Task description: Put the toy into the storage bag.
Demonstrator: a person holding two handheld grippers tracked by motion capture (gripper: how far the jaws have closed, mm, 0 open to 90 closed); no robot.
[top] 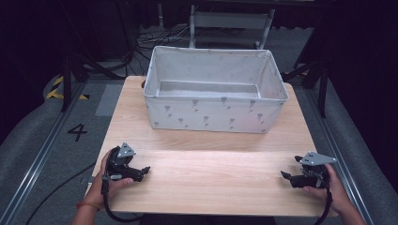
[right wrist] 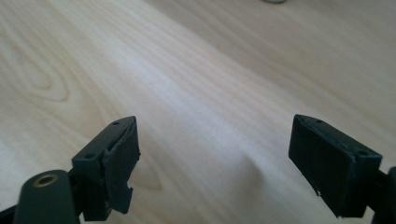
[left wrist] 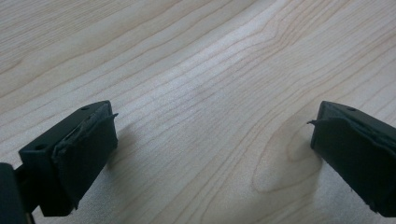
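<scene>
The bin (top: pixel 213 110), a white fabric box with a faint grey print, stands at the upper middle of the high view on the far half of the worktop (top: pixel 206 183), its long side facing the person. Its mouth is open to the top, and the grey floor that shows inside carries nothing that can be made out. It is the thing nearest both grippers, yet it lies well apart from each, with a broad strip of bare wood between its front wall and them. The left gripper (top: pixel 146 169) sits at the lower left of the high view, held in the left hand (top: pixel 110 180) just over the near edge of the worktop, its fingers pointing toward the middle of the frame. In the left gripper view its fingers (left wrist: pixel 84 149) stand released and wide apart at the lower corners, with only wood grain between them. The right gripper (top: pixel 284 175) is at the lower right of the high view, in the right hand (top: pixel 331 187), its fingers pointing left toward the other gripper. In the right gripper view its fingers (right wrist: pixel 116 163) are likewise spread and grasp nothing, low over the worktop, and a small pale edge shows at the top of that frame, too little of it to tell what it is.
</scene>
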